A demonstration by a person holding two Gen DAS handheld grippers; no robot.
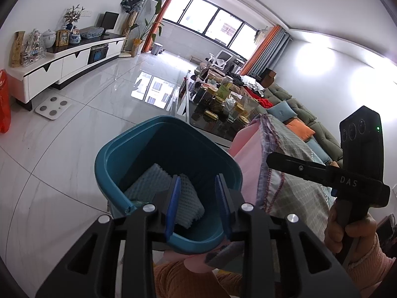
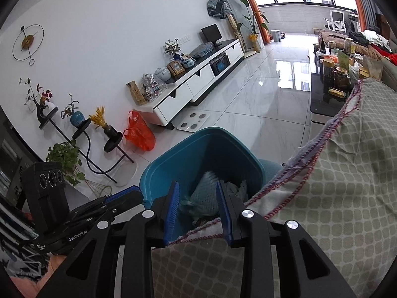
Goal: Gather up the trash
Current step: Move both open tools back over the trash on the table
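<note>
A teal bin (image 1: 109, 159) stands on the tiled floor, and its rim (image 2: 153, 173) shows in the right wrist view too. Inside lie white foam netting (image 1: 191, 203) and a pale blue foam net (image 1: 151, 178), the blue one (image 2: 206, 193) also seen from the right wrist. My left gripper (image 1: 198, 198) hangs open over the bin's mouth, its blue pads touching nothing. My right gripper (image 2: 198, 206) is open above the bin beside a checked cloth (image 2: 335, 173). Each gripper shows in the other's view: the right (image 1: 270, 159) and the left (image 2: 129, 193).
A glass coffee table (image 1: 198, 124) crowded with jars stands beyond the bin, beside a sofa (image 1: 297, 109) with cushions. A white TV cabinet (image 2: 198, 82), a floor scale (image 2: 193, 121), an orange plastic bag (image 2: 139, 134) and a plant stand (image 2: 82, 129) line the wall.
</note>
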